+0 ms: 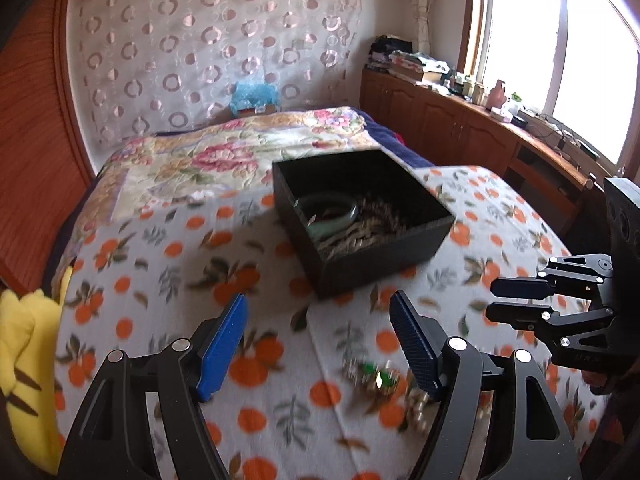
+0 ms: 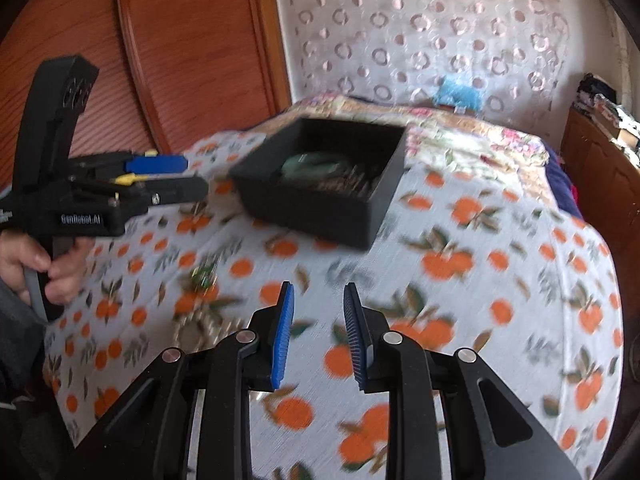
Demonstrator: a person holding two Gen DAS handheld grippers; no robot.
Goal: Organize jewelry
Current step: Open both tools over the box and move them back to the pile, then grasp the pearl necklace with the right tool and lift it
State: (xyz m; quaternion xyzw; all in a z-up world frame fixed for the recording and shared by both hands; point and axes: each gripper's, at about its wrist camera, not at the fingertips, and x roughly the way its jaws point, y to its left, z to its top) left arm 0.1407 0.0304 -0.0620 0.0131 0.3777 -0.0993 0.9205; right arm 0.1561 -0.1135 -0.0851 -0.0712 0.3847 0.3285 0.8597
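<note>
A black open box point(image 1: 384, 248) sits on the orange-print cloth, holding a green bangle point(image 1: 332, 210) and a pile of chains point(image 1: 372, 228). It also shows in the right wrist view point(image 2: 320, 204), with the bangle point(image 2: 316, 168) inside. A beaded piece with green stones point(image 1: 376, 378) lies loose on the cloth close before my left gripper point(image 1: 318, 312), which is open and empty. The same piece shows in the right wrist view point(image 2: 204, 276). My right gripper point(image 2: 318, 300) is open and empty over bare cloth; it shows at the right in the left wrist view point(image 1: 504, 300).
The cloth point(image 1: 168, 280) covers a bed with a floral quilt point(image 1: 208, 156) behind. A yellow plush toy point(image 1: 28, 360) lies at the left edge. Wooden cabinets point(image 1: 460, 128) with clutter stand under the window at right. A wooden headboard point(image 2: 192, 40) is at left.
</note>
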